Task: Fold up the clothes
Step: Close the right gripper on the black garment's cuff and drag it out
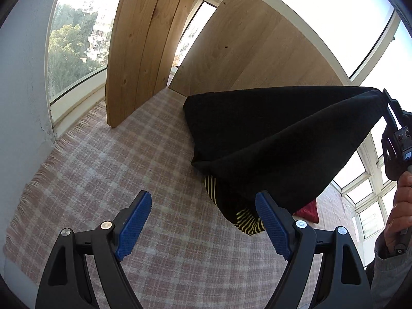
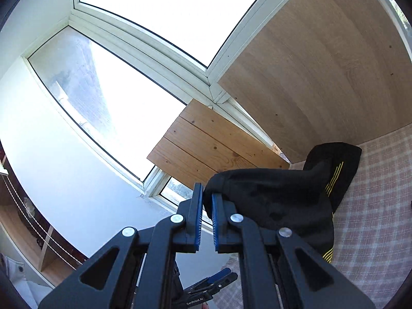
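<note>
Garment: black garment (image 1: 278,139) with yellow stripes at one end, partly lifted off the checked blanket (image 1: 116,170); upper corner raised toward the right side of the left wrist view, lower part draped down onto the blanket near its far edge, by the wooden boards.
Striped end: yellow-striped part (image 1: 244,219) lies on the blanket under the hanging black cloth, just beyond the left gripper's right-hand finger.
Right gripper: right gripper (image 2: 206,221) clenched on a bunched corner of the black garment; cloth pinched between the blue pads (image 2: 197,221) and trailing away to the right, down to the blanket.
Left gripper: left gripper (image 1: 203,229) released, jaws wide apart, nothing between them; it hangs over bare blanket, tilted downward.
Hand: a hand (image 1: 399,211) with a grey sleeve holds the right gripper's handle at the right edge of the left wrist view.
Red item: small red cloth (image 1: 309,211) on the blanket behind the garment, mostly hidden.
Surroundings: wooden boards (image 1: 144,51) upright along the blanket's far edge; window (image 2: 108,97) behind.
</note>
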Demonstrator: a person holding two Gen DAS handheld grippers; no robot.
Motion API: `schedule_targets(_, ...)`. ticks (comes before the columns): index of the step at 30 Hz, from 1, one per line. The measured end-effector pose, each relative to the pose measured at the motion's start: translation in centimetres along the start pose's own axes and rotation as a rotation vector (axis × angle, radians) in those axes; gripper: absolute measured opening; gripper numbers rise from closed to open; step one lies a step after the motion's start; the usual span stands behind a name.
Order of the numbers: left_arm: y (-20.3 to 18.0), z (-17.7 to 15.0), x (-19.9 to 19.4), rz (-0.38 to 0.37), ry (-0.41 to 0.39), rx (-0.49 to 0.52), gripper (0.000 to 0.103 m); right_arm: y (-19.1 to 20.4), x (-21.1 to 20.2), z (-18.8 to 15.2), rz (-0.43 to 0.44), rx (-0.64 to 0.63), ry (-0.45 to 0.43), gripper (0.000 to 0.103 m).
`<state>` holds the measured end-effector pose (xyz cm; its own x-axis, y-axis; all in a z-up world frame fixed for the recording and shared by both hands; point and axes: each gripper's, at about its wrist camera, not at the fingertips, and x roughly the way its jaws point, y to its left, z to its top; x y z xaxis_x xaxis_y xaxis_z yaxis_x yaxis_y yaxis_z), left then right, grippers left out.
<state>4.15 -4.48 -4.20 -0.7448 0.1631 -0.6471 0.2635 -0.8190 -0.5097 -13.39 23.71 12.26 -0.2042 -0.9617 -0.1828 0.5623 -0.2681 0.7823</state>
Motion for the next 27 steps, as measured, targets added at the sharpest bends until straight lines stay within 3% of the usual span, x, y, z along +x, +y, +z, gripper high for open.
schedule_targets(4, -0.4, -0.5, 0.0, -0.022, 0.015, -0.009, 0.082, -3.1, -4.0, -2.0, -0.17, 0.031, -0.008, 0.007)
schedule_targets(11, -1.8, -1.9, 1.2, -0.031, 0.068, 0.019, 0.082, -12.9, -5.0, -10.5, -0.433, 0.228, 0.175, 0.008)
schedule_targets(15, -2.7, -2.5, 1.6, -0.032, 0.095, 0.046, 0.082, -16.0, -5.1, -14.2, -0.648, 0.195, 0.267, 0.013)
schedule_targets(20, -3.6, -3.0, 1.9, 0.009, 0.108, 0.109, 0.082, -16.6, -5.9, -15.3, -0.821, 0.069, 0.318, 0.026)
schedule_targets(27, -4.0, -3.0, 2.0, 0.0, 0.109, 0.119, 0.082, -17.0, -6.8, -15.0, -0.868, 0.061, 0.322, 0.028)
